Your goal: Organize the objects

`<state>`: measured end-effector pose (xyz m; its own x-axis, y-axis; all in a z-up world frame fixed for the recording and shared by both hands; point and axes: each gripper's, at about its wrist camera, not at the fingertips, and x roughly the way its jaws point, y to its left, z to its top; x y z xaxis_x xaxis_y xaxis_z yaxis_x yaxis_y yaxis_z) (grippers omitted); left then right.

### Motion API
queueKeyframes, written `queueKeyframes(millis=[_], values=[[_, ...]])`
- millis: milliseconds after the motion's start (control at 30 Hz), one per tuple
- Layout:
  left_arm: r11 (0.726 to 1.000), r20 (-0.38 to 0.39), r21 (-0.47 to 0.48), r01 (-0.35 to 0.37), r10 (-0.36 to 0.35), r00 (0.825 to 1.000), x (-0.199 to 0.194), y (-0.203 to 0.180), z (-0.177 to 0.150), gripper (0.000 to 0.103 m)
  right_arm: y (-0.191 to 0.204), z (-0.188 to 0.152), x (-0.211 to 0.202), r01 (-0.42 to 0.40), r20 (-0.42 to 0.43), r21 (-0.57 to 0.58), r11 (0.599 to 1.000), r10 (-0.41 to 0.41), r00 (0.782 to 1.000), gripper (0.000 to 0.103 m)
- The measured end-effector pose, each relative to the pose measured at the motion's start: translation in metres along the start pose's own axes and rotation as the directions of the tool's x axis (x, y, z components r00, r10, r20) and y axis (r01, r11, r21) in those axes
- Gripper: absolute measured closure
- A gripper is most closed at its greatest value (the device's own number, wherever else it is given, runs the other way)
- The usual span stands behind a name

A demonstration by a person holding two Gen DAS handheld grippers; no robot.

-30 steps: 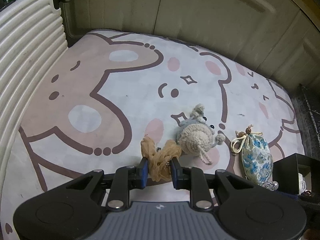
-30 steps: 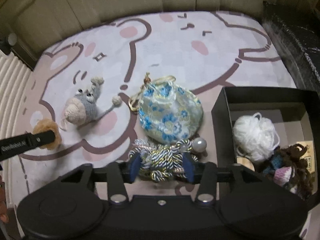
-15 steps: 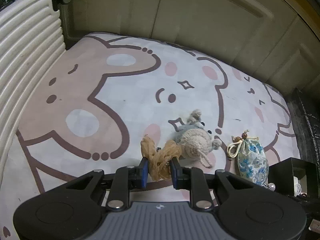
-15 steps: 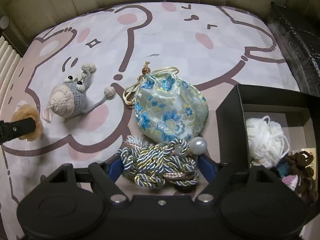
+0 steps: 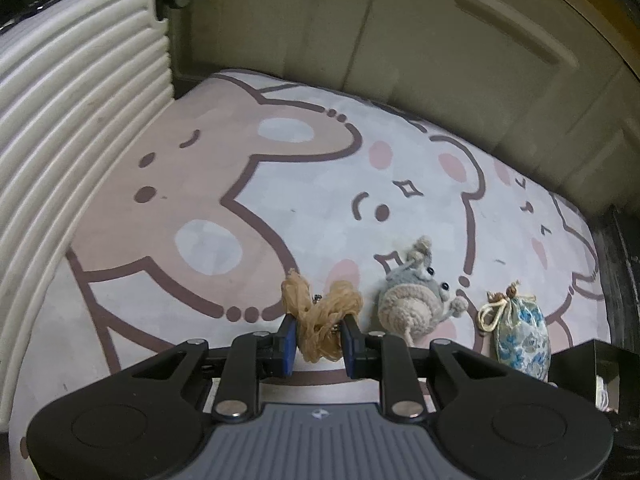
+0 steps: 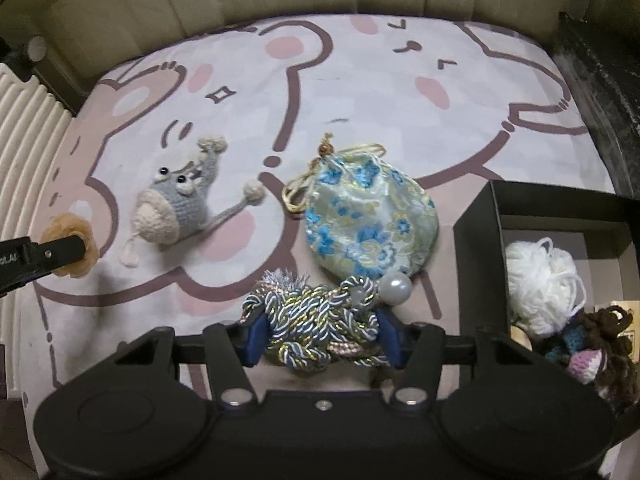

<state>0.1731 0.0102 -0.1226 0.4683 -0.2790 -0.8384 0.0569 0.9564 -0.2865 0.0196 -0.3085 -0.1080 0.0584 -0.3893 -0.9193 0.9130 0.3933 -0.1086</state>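
Observation:
My left gripper (image 5: 318,334) is shut on a tan frilly scrunchie (image 5: 320,312), held just over the cartoon-bear mat (image 5: 280,200); the same scrunchie (image 6: 74,226) shows at the right wrist view's left edge. My right gripper (image 6: 322,334) has its jaws closing on a blue-white-gold braided cord bundle (image 6: 316,312) with a pearl bead (image 6: 395,289), both pads against its sides. A grey crochet mouse (image 6: 176,208) and a blue-flowered drawstring pouch (image 6: 368,224) lie on the mat between the grippers. To the right stands an open black box (image 6: 476,240) holding white yarn (image 6: 540,276) and a brown-haired doll (image 6: 600,344).
A white ribbed panel (image 5: 60,120) borders the mat on the left. Beige cabinet doors (image 5: 440,60) run along the back. A dark rough-surfaced block (image 6: 592,60) edges the mat on the right. The mouse (image 5: 416,300) and pouch (image 5: 520,336) lie right of my left gripper.
The right jaws spread wide around the cord bundle, then came back in against it. The left gripper kept its hold on the scrunchie and its view tilted slightly.

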Motion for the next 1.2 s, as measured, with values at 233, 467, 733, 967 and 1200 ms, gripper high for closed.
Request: queueKeyframes(millis=[233,467,733,967,1200], values=[[0.999,0.021,-0.034,-0.006,0.007,1.0,-0.013,0.011,0.003,0.079,0.001,-0.001,-0.011,-0.024,0.028,0.003,1.0,0.024,0.999,0.047],[1.0,0.048,-0.018,-0.009,0.01,0.999,-0.028,0.009,0.003,0.079,0.001,-0.002,-0.026,-0.032,0.071,0.001,0.999,0.032,0.997,0.047],[0.999,0.103,0.046,-0.014,0.009,0.995,-0.051,-0.005,-0.001,0.078,-0.005,-0.003,-0.056,-0.039,0.171,0.008,0.999,0.037,0.984,0.046],[0.995,0.149,0.104,-0.01,-0.006,0.989,-0.071,-0.021,-0.008,0.078,-0.01,-0.006,-0.083,-0.042,0.28,-0.012,0.999,0.044,0.959,0.046],[0.99,0.18,0.144,-0.008,-0.018,0.983,-0.086,-0.033,-0.015,0.078,-0.017,-0.011,-0.102,-0.046,0.344,-0.021,0.999,0.05,0.938,0.046]])
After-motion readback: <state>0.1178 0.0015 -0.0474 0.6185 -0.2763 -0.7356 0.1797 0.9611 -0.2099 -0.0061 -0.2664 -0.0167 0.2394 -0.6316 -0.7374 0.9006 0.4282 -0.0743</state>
